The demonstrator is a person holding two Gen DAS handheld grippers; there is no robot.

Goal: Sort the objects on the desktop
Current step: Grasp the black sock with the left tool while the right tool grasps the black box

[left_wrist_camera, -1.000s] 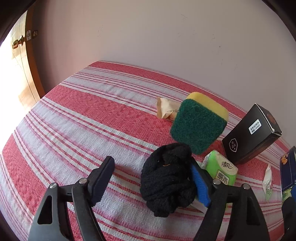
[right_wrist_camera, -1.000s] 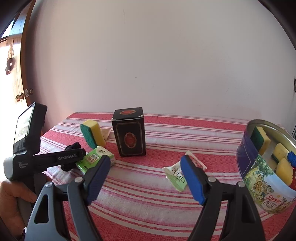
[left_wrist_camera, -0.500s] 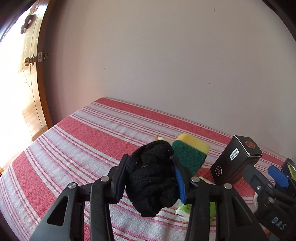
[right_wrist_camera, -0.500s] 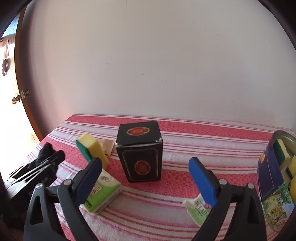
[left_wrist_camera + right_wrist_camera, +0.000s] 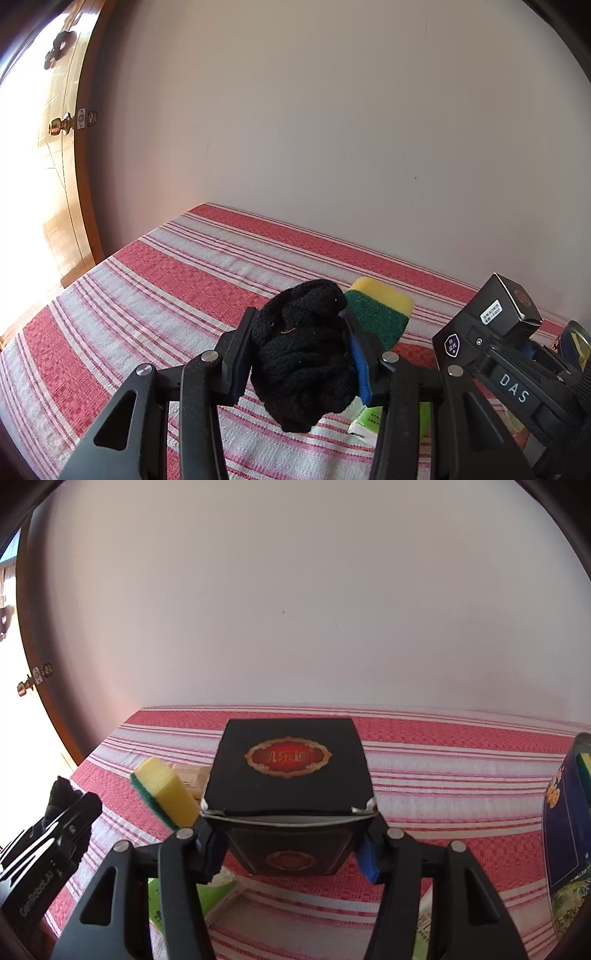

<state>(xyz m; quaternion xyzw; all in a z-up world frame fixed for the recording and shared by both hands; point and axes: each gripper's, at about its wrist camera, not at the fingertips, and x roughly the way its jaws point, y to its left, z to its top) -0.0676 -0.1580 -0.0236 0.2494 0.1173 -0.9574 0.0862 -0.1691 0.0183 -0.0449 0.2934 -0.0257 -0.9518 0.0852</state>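
Black box: upright on the striped counter, clamped on both sides by the right gripper; its jaws have just been closing, pads pressing the box's 2 side walls.

Black knit bundle: left of the box, gripped between the pads of the left gripper and held off the counter.

Yellow-green sponge: just left of the box, tilted on edge. Beige packet behind it, beside the box's left rear corner.

Green tissue pack: in front of the box, lower left, partly hidden by the right gripper.

Cookie tin: well right of the box, sponges inside.
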